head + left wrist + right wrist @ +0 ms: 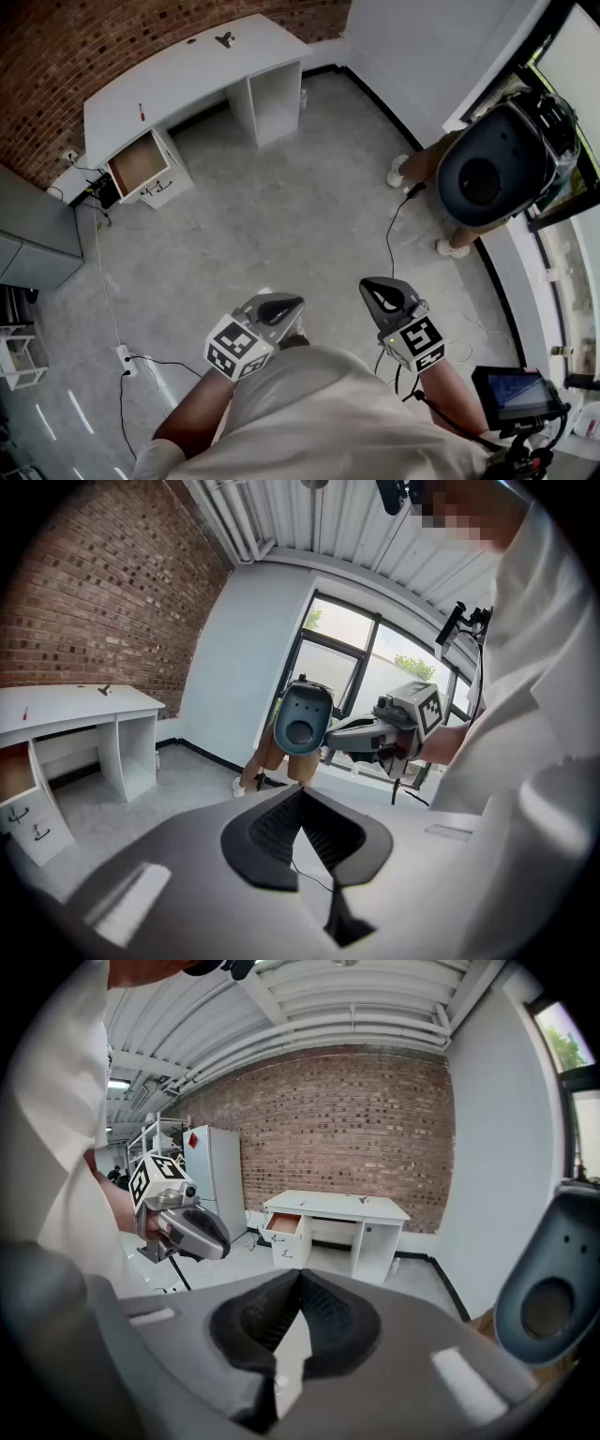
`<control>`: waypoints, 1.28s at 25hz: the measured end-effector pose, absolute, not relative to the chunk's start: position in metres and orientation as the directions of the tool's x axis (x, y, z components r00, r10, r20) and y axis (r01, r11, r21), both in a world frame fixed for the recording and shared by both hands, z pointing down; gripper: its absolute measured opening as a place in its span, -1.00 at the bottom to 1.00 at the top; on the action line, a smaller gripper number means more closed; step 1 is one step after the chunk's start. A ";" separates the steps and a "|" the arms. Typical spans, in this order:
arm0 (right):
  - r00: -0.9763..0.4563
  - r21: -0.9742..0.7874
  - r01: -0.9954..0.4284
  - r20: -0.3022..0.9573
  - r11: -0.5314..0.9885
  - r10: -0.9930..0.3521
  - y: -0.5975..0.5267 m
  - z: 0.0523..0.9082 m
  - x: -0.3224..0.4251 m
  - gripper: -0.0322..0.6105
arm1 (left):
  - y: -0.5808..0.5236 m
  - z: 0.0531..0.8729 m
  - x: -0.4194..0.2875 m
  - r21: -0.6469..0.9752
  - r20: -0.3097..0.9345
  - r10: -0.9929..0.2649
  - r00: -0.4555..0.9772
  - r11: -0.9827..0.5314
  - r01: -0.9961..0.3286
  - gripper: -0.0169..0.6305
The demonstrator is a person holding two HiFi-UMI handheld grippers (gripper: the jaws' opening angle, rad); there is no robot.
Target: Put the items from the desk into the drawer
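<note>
White desk (187, 66), well beyond right gripper (379, 292) (closed)

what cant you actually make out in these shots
- Desk items: the dark one and the red one are too small in the head view to identify.
- Drawer: open, but too far off in every view to tell if anything lies inside.
- Desk: cut off by the left edge in the left gripper view.
- Other person: mostly hidden under a dark round object in the head view.
</note>
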State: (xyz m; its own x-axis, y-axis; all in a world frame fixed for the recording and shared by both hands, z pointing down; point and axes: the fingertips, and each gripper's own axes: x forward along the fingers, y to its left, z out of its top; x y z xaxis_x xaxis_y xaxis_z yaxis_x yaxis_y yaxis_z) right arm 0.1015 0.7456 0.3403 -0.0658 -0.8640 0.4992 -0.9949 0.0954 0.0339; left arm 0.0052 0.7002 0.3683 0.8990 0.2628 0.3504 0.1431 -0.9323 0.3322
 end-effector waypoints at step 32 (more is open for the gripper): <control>-0.631 -0.060 -0.730 0.441 0.681 -0.638 0.322 0.361 0.188 -0.72 | 0.343 0.374 0.091 0.279 0.460 -0.415 0.785 -0.772 -0.571 -0.77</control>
